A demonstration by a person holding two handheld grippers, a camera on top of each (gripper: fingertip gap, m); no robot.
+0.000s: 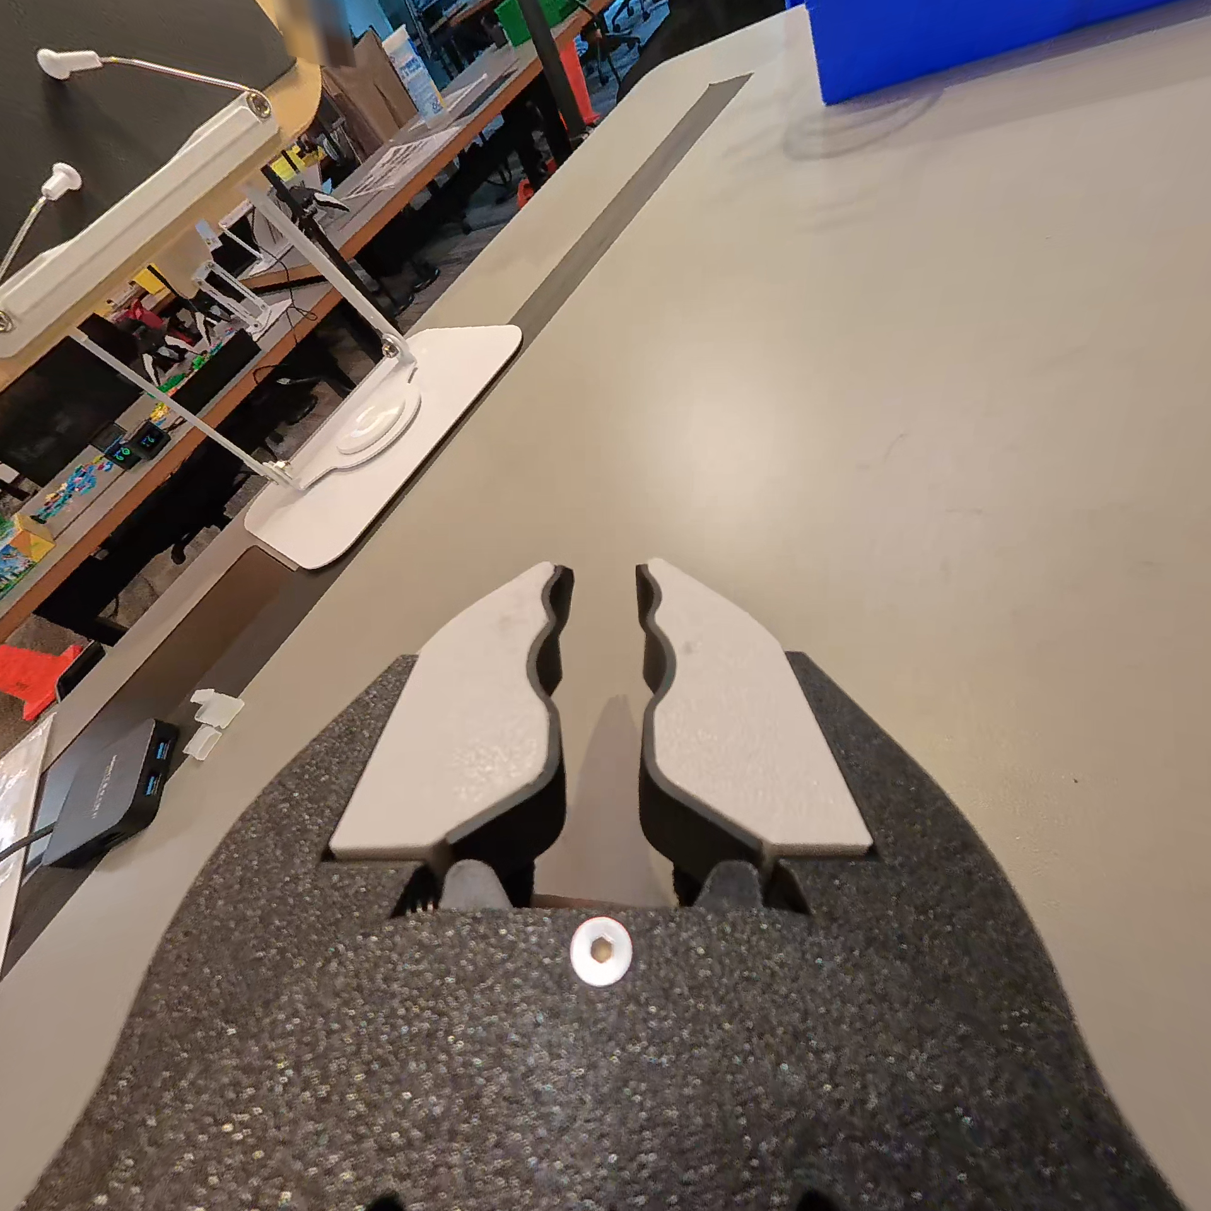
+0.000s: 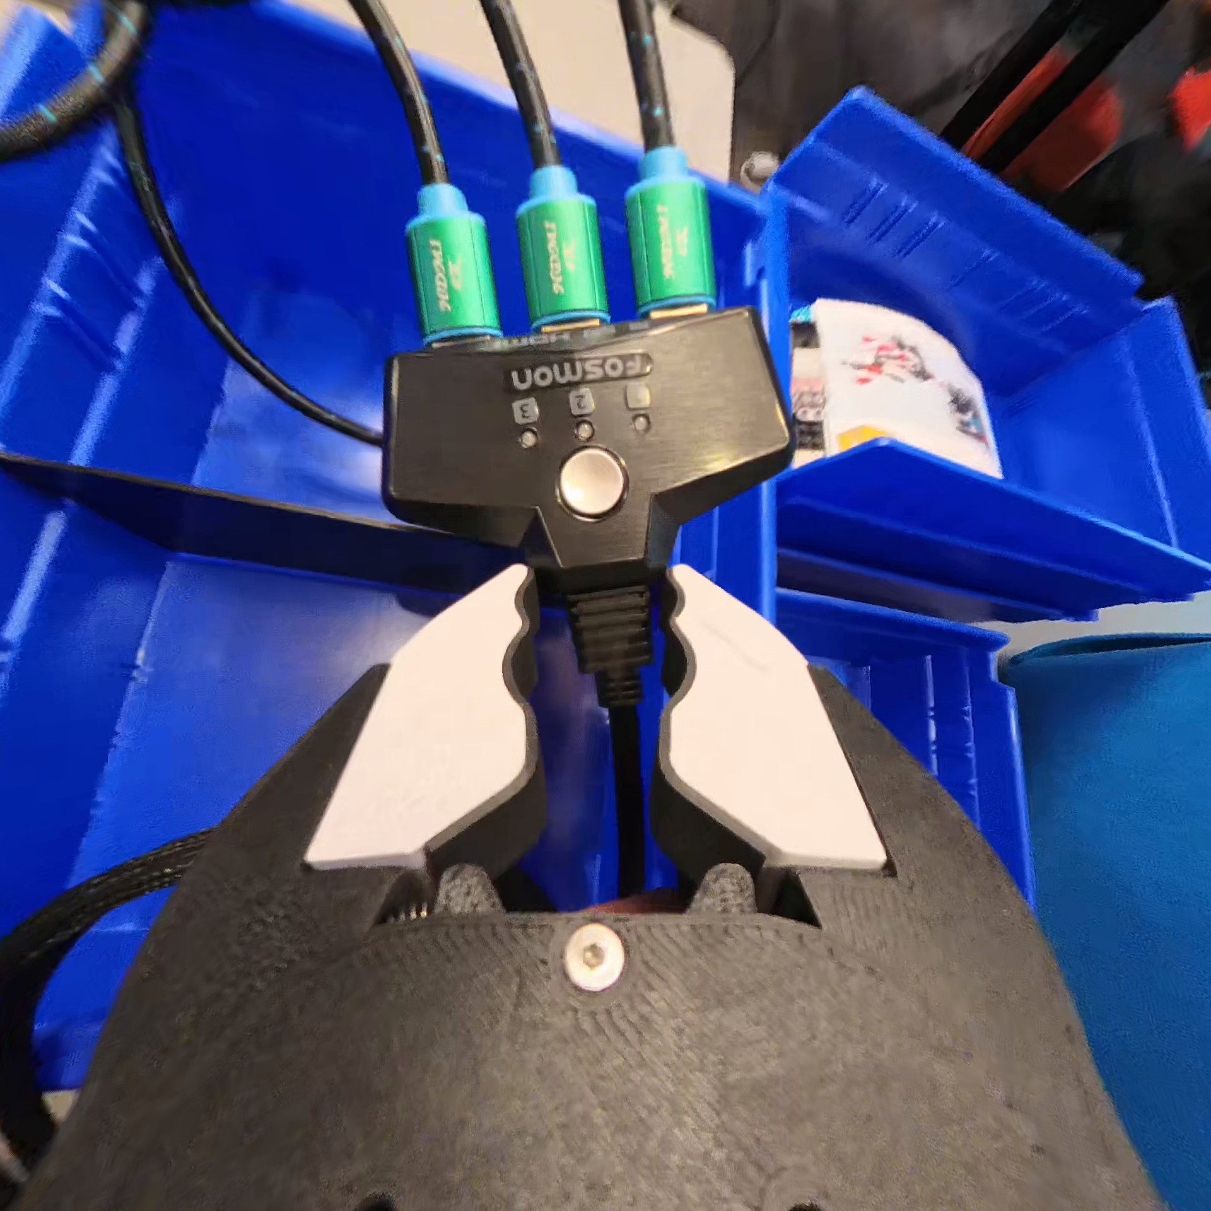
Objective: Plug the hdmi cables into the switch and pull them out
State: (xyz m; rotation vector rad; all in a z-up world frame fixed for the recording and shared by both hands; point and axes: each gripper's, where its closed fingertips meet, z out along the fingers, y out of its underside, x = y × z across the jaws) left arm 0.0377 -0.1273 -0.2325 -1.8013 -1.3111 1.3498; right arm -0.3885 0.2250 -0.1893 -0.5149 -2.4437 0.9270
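In the right wrist view my right gripper [image 2: 599,583] is shut on the narrow neck of the black HDMI switch [image 2: 583,445], held in the air. Three green HDMI plugs sit side by side in its far edge: left [image 2: 452,275], middle [image 2: 563,262], right [image 2: 668,246]. Their black braided cables [image 2: 524,98] run up and away. The switch's own black cable [image 2: 626,786] runs back between my fingers. In the left wrist view my left gripper [image 1: 604,576] is open and empty above the beige table [image 1: 852,459]. The switch and cables are not in that view.
Blue plastic bins [image 2: 229,327] fill the background of the right wrist view; one at the right [image 2: 983,327] holds a white packet [image 2: 898,386]. In the left wrist view a white stand base [image 1: 406,445] sits at the table's left edge, a dark USB hub [image 1: 105,793] lies lower left, a blue bin [image 1: 983,46] stands far right. Some 55 cm of space lies between my two pairs of fingers.
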